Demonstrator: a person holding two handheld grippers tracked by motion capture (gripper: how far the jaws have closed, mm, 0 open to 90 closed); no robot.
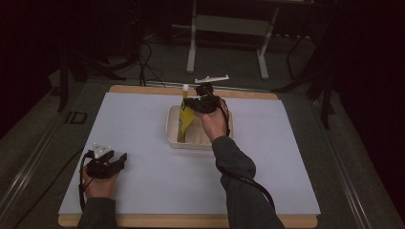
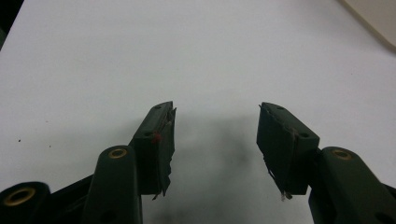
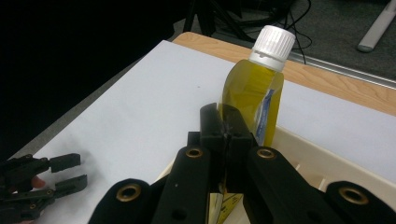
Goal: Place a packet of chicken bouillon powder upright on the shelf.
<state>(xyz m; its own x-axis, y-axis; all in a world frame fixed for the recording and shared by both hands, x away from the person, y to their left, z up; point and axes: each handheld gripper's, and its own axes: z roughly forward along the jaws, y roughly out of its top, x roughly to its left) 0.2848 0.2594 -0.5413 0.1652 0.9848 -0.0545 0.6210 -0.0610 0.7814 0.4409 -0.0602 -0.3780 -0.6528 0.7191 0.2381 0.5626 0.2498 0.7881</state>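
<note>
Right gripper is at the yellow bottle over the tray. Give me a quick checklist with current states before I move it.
1. Right gripper shut on the yellow bottle: ok.
2. White cap seated on the bottle: ok.
3. Bottle upright: ok, leaning slightly in the high view.
4. Bottle's base clear of the cream tray: cannot tell, base hidden.
5. Left gripper open and holding nothing, resting on the white sheet apart from the tray: ok.

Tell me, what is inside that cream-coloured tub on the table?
A yellow bottle with a white cap stands in the tub, pinched by the right claw. The hand covers part of the tub floor, so anything under it is hidden.
</note>
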